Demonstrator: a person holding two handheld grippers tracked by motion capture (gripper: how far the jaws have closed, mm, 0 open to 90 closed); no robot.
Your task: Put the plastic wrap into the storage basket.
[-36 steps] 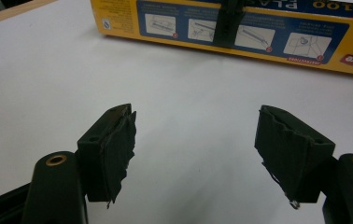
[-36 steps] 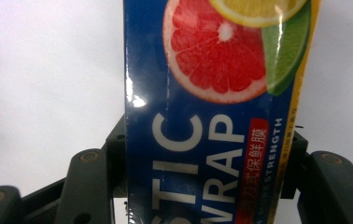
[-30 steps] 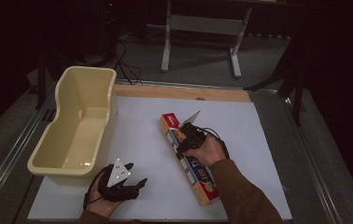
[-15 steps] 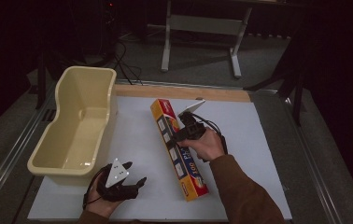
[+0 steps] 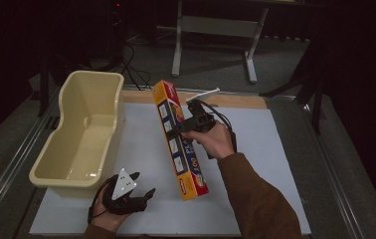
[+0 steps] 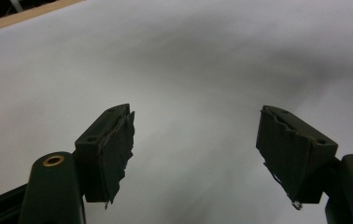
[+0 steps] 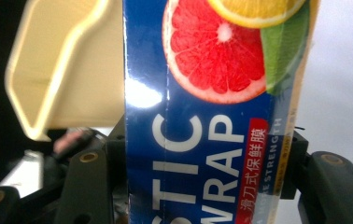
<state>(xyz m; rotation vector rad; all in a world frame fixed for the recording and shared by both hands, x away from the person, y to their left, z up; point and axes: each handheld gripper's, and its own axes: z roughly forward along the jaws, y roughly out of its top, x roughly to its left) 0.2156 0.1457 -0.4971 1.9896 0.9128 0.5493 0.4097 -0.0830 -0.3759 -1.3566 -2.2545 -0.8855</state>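
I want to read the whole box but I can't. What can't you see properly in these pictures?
- Box, right gripper view: its name is cut off by the frame edges; you read just "STIC WRAP".
- Box, high view: the small panels are too tiny and dim to read.
- Tub, right gripper view: blurred, and the box hides its right part.
- Right claw, high view: the box covers the tips.
- Left claw, left gripper view: the bottom edge cuts off its body.
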